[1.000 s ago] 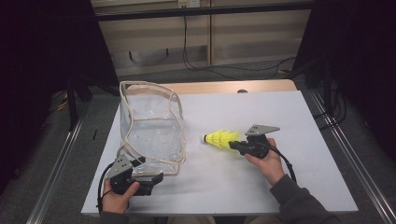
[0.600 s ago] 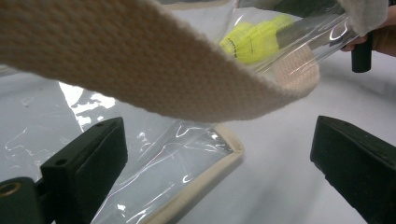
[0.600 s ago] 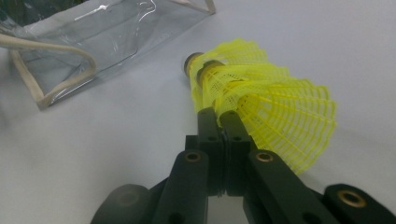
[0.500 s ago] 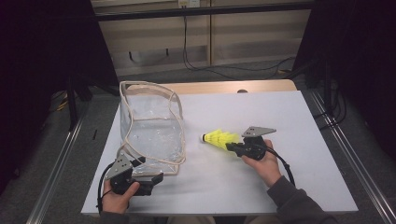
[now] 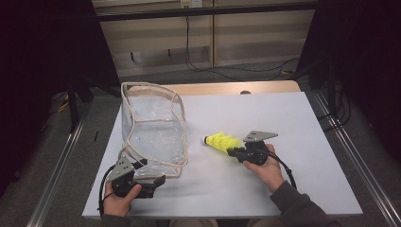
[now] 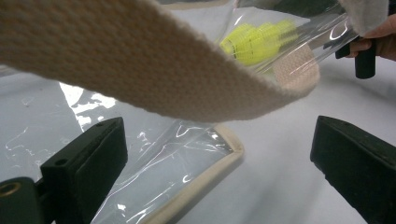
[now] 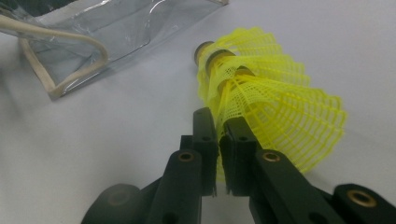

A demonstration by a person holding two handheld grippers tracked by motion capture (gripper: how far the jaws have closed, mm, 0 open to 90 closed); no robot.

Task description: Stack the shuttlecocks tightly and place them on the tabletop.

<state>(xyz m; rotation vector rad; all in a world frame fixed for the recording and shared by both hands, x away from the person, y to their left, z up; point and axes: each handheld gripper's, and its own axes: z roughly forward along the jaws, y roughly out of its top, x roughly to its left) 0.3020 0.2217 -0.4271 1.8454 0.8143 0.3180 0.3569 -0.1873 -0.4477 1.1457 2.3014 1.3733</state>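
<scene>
A stack of yellow mesh shuttlecocks (image 5: 221,141) lies on its side on the white table (image 5: 293,118), cork tips toward a clear plastic bag (image 5: 151,127) with beige trim. My right gripper (image 5: 231,151) is shut on the skirt's rim (image 7: 271,93). Its jaws (image 7: 219,126) have just been opening slightly, with the mesh still pinched between them. My left gripper (image 5: 159,181) sits at the bag's near corner with its jaws open wide (image 6: 219,154). The bag's trimmed bottom edge (image 6: 205,172) lies between them, untouched. A beige strap (image 6: 140,60) crosses just above.
The bag stands upright at the table's left half, its mouth upward. Through its wall, in the left gripper view, I see the shuttlecocks (image 6: 257,39). A wooden strip (image 5: 213,88) borders the table's far edge. Metal rails (image 5: 359,161) run along both sides.
The right gripper and the shuttlecocks have crept slightly left, toward the bag. The left gripper and the bag have stayed put.
</scene>
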